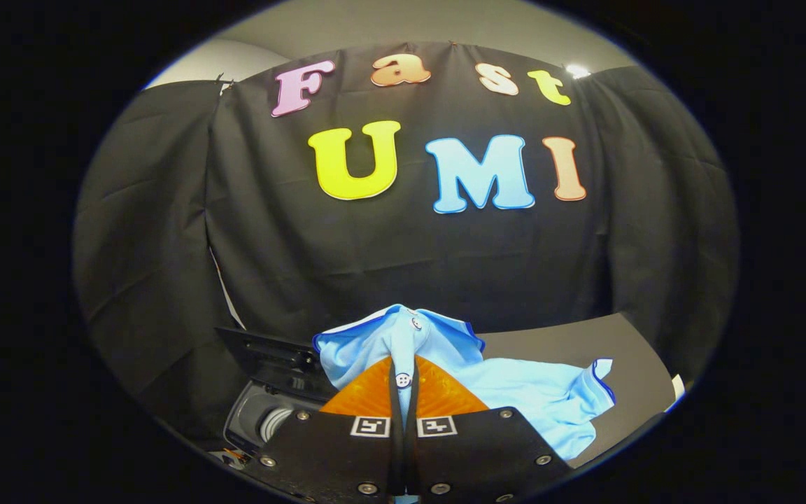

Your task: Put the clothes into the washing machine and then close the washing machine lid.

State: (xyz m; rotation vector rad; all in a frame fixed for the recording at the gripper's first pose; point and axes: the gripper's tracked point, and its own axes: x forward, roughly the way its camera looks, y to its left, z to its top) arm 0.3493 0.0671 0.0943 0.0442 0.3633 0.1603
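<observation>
While the tongs [403, 392] were closed on the button placket of the light blue polo shirt [515, 392], its body trailed over the table [585, 343] beside the open washing machine [270, 413], so trailing fabric might have snagged on the rim.

No readable text stood on anything; the tongs [403, 381] carried two square black-and-white markers [403, 425], perhaps tracking codes, bearing no words.
</observation>
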